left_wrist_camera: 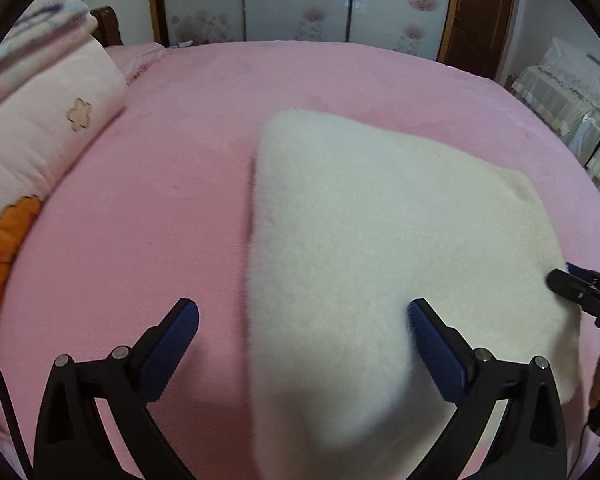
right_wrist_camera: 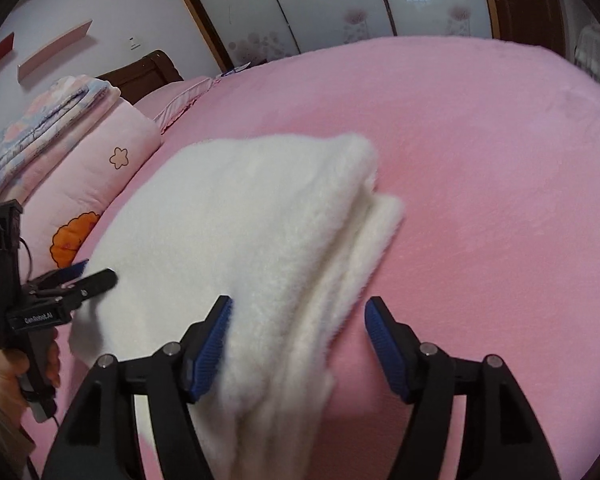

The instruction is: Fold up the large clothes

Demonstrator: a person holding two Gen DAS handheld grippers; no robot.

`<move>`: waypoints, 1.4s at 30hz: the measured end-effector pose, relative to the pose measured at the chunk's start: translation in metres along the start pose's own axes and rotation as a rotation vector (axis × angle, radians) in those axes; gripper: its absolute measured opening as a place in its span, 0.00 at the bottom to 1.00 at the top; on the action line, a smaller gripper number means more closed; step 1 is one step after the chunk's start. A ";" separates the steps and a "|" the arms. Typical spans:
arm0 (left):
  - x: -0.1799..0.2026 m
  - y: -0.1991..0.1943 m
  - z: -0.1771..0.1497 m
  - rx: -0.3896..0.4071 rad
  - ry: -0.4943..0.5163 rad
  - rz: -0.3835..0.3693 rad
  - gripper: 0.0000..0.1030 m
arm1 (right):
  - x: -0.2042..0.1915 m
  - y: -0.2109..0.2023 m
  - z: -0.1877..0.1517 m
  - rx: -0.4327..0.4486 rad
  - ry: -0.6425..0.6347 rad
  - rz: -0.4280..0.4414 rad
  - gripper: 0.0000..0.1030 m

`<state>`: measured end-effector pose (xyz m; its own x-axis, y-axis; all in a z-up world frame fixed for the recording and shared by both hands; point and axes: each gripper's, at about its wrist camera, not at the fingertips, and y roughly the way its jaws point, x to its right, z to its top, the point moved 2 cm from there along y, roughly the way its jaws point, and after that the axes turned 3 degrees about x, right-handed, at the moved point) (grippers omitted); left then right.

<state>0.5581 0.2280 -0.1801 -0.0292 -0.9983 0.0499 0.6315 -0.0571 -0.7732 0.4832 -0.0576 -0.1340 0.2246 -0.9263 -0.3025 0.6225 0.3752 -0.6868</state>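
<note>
Both grippers, left gripper [left_wrist_camera: 302, 340] and right gripper [right_wrist_camera: 298, 332], hover with jaws spread wide over a folded white fleece garment [right_wrist_camera: 252, 248] lying mid-bed on the pink bed [right_wrist_camera: 480, 184], near pink bedding [right_wrist_camera: 100, 176] by the headboard.

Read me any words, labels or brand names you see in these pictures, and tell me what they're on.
"GenRobot.AI": white lettering on the black body of the left gripper, seen in the right wrist view; slightly blurred.
No other readable text; the folded quilts carry only flower pictures.
</note>
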 end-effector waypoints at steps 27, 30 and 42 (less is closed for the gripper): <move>0.086 -0.329 -0.124 0.087 -0.059 0.044 1.00 | -0.071 -0.279 -0.078 0.081 -0.042 -0.138 0.64; 0.103 -0.362 -0.143 0.100 -0.045 0.016 1.00 | -0.077 -0.313 -0.088 0.122 -0.055 -0.167 0.64; 0.164 -0.458 -0.213 0.149 -0.001 0.027 1.00 | -0.076 -0.417 -0.159 0.192 0.013 -0.197 0.64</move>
<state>0.0988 0.0890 0.0479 -0.0100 -0.9995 0.0316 0.7403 -0.0287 -0.6716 0.0876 -0.1384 0.0706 0.0765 -0.9798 -0.1850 0.7840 0.1737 -0.5960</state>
